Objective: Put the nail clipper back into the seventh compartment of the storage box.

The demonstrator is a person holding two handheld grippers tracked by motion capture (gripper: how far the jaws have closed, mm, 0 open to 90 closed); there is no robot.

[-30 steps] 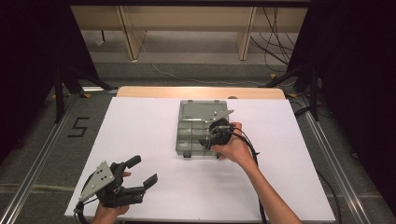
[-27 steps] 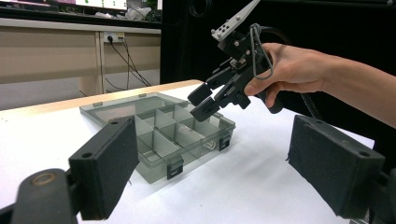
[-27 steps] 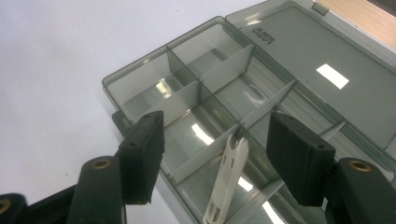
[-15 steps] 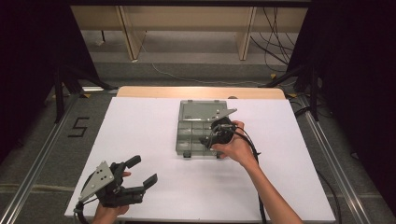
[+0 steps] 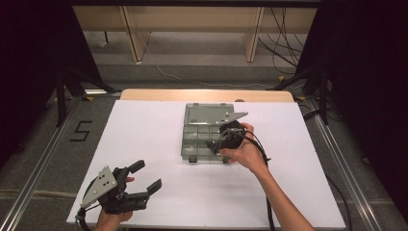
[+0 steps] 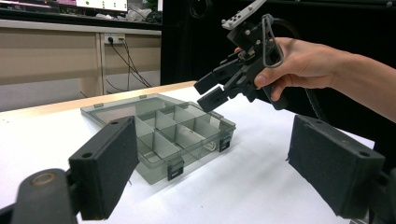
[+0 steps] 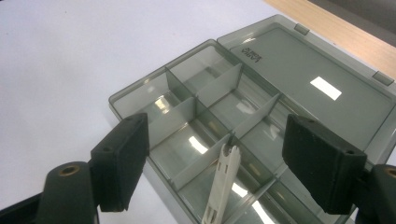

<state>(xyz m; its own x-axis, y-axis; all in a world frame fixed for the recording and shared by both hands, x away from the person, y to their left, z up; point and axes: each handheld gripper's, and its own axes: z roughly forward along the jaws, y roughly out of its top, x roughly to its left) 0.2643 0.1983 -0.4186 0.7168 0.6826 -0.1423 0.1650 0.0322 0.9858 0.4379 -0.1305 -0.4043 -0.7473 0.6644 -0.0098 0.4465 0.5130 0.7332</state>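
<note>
A smoky grey compartment box (image 5: 198, 144) lies open mid-table, its lid (image 5: 208, 114) folded back flat. My right gripper (image 5: 215, 146) hovers over the box's near right compartments, pointing down at them. Its jaws have just been opening and now stand wide (image 7: 222, 158), with the pads touching nothing. Below the gap a thin white plastic piece (image 7: 223, 186) leans on a divider inside a compartment. My left gripper (image 5: 146, 176) rests open and empty at the table's near left corner. In its own view the left gripper (image 6: 212, 163) faces the box (image 6: 159, 135) and the right gripper (image 6: 206, 93).
The white table top (image 5: 144, 130) spreads wide on the left and in front of the box. A wooden strip (image 5: 207, 95) runs along the far edge. Metal rails (image 5: 43, 159) flank the table on both sides. The right gripper's cable (image 5: 262, 159) trails back along the forearm.
The right hand has shifted very slightly over the box. The left hand and the box have not moved.
</note>
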